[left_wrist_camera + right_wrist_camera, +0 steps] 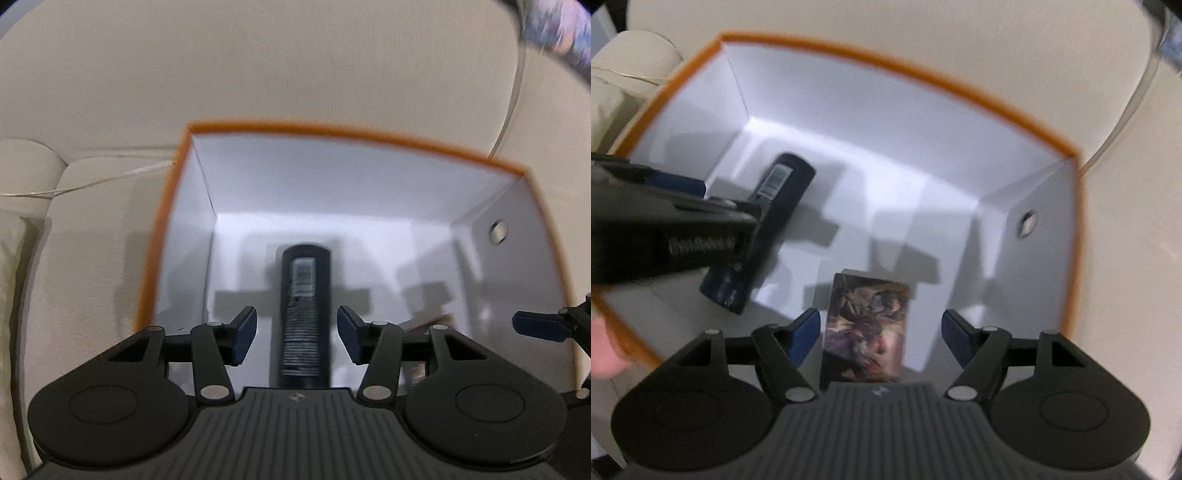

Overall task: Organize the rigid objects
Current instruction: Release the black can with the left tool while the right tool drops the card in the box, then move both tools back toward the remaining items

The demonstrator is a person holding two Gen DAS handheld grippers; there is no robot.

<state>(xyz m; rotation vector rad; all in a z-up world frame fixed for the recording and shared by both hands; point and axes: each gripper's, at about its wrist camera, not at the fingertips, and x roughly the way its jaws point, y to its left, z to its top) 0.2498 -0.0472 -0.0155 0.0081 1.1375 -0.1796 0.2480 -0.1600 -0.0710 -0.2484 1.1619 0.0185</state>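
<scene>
Both items lie in the box [1075, 221]: the tube [305, 314] between the spread left gripper [296, 334], the card box [866, 328] between the spread right gripper [877, 338]. Lift both straight up, clear of the walls.

- The box [960, 92] looks like stiff cardboard: smooth matt white inside, orange along the rim.
- The dark tube [305, 317] has a smooth, slightly glossy skin with a printed paper-like label.
- The card pack [866, 328] is glossy, with a shiny printed picture.
- The sofa cushion [258, 66] is beige woven cloth, matt and finely ribbed.
- Both grippers are matt black plastic with blue rubbery-looking pads [245, 334] and small metal pins.
</scene>
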